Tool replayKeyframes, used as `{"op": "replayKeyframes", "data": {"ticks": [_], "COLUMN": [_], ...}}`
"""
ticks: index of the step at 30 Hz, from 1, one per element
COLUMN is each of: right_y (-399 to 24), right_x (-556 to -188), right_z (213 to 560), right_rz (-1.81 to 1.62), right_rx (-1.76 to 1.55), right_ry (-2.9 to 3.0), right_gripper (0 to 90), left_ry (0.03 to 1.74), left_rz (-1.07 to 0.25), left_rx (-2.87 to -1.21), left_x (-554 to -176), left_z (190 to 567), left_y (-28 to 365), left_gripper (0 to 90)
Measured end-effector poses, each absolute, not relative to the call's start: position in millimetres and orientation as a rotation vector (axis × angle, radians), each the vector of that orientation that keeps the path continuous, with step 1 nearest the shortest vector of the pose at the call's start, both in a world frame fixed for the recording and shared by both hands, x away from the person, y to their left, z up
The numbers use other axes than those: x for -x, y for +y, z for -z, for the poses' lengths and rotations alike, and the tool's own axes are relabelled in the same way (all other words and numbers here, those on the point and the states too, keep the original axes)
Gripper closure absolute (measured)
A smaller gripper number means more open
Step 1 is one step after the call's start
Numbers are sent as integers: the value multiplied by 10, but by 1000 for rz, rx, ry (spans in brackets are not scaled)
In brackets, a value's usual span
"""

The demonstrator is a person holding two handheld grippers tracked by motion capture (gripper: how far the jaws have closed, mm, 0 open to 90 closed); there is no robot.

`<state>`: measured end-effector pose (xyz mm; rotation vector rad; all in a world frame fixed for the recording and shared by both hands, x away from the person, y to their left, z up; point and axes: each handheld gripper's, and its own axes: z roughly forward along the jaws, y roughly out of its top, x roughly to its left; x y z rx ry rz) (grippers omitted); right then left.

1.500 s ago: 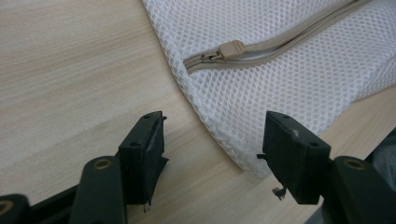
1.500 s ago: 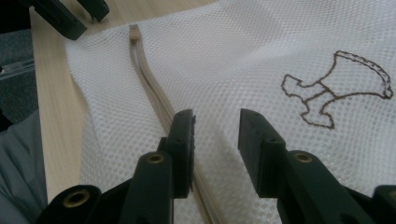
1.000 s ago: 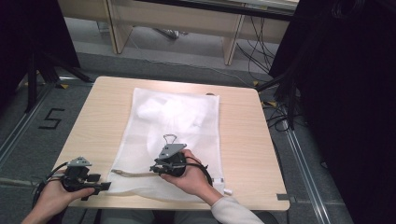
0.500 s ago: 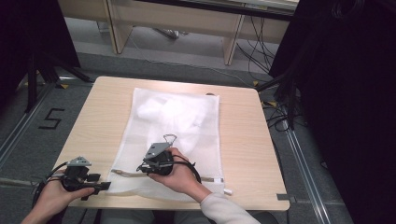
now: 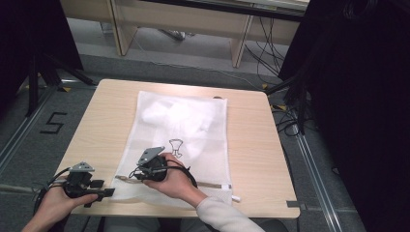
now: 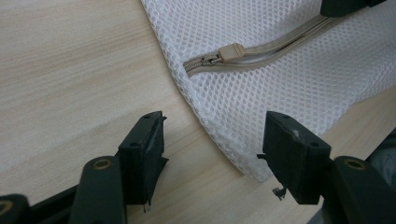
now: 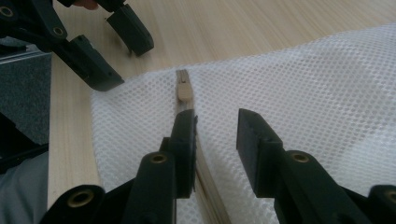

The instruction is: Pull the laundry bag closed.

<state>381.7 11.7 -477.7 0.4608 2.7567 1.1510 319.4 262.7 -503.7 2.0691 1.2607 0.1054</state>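
A white mesh laundry bag (image 5: 179,125) lies flat on the wooden table (image 5: 251,145) with white cloth inside. Its tan zipper (image 5: 212,185) runs along the near edge, and the pull (image 6: 231,50) (image 7: 184,91) sits near the bag's left corner. My right gripper (image 5: 134,174) (image 7: 215,121) hovers just over the zipper line behind the pull. Its jaws have just been closing, they are open, and only mesh and zipper tape lie under them. My left gripper (image 5: 104,192) (image 6: 215,130) stands open at the bag's near-left corner, with the mesh corner reaching in between its jaws, untouched.
The table's near edge runs right under both hands. A small white tab (image 5: 236,198) sticks out at the bag's near-right corner. Beyond the table are wooden furniture legs (image 5: 239,46), floor cables (image 5: 285,121) and a black curtain (image 5: 358,96) at the right.
My right gripper has slid left along the bag's near edge toward the zipper pull and the left gripper. The left gripper has stayed put.
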Motion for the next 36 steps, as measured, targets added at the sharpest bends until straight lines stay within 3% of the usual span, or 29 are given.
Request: {"op": "replayKeyframes", "data": {"ticks": [10,36], "right_y": [338,682], "right_x": [-3826,-3912], "right_z": [4829,4981], "right_rz": [-1116,-1034], "right_rx": [-455,-537], "right_ry": [2798,2891], "right_gripper": [742,756], "left_ry": [1260,1261], "left_rz": [-105,-108], "left_rx": [-2066,-2068], "left_x": [-3193,-3195], "left_z": [5036,5039], "left_y": [2626,2620], "left_gripper": [383,389]}}
